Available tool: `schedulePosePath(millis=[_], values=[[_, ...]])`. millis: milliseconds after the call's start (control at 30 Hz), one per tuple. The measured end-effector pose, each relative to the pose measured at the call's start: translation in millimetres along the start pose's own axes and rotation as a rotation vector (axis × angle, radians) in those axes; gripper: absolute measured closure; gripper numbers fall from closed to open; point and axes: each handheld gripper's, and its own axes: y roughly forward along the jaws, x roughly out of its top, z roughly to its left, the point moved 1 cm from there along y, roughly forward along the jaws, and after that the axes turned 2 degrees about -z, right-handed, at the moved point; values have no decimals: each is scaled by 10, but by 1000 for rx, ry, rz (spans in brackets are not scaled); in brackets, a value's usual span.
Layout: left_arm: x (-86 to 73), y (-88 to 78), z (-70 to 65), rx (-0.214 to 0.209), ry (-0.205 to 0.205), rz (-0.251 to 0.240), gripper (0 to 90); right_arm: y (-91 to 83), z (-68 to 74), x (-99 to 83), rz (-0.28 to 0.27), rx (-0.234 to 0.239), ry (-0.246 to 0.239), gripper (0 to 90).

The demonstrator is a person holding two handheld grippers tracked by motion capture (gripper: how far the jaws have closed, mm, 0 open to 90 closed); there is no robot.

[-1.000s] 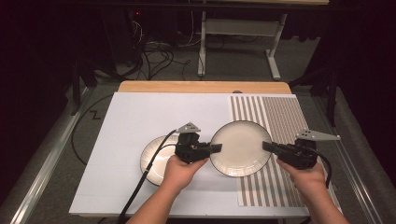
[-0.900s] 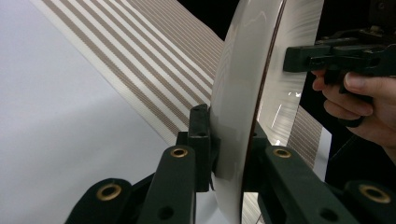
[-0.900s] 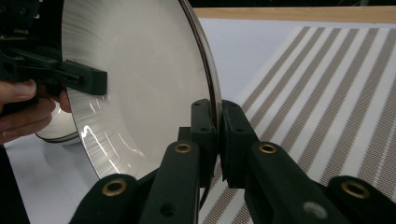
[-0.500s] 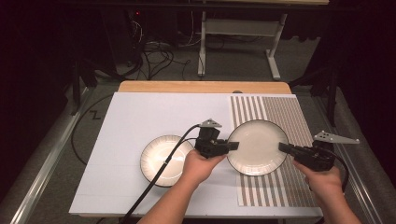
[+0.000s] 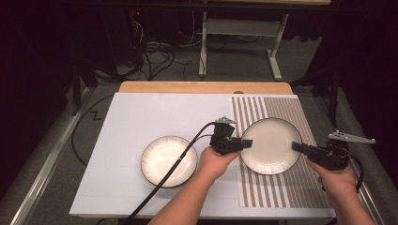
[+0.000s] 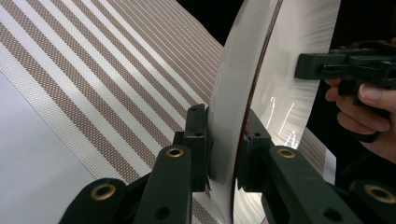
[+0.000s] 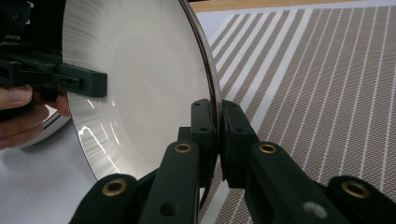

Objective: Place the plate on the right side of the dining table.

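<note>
A white plate with a dark rim (image 5: 270,145) hangs between my two grippers over the striped placemat (image 5: 281,190). My left gripper (image 5: 247,142) is shut on its left rim, and in the left gripper view the pads (image 6: 200,140) clamp the plate's edge (image 6: 280,60). My right gripper (image 5: 296,146) is shut on the opposite rim. The right gripper view has the rim pinched between its pads (image 7: 205,126), with the plate's face (image 7: 140,70) turned left. A second, similar plate (image 5: 169,161) lies flat on the white board, left of my left hand.
The white board (image 5: 141,117) covers the table's left and middle, with the wooden table edge (image 5: 202,87) behind it. A black cable (image 5: 164,180) from the left gripper trails across the second plate. Beyond the table are floor cables and a metal stand (image 5: 239,28).
Both hands have carried the plate to the right, from the board's middle to above the striped placemat. The second plate, partly covered before, now lies fully exposed.
</note>
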Motion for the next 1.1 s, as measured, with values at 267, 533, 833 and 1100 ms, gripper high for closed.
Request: schedulePosePath(millis=[267,533,833,1100], values=[[-18,159,56,-9,-24,-13,760,-10,-68,15,8,-38,-4,870],[-32,365,61,21,-50,-27,746,-12,-195,-25,5,-61,26,870],[9,567,169,36,-75,-28,736,78,-389,-58,10,-81,57,869],[14,668,229,42,-88,-32,728,121,-449,-57,7,-96,55,869]])
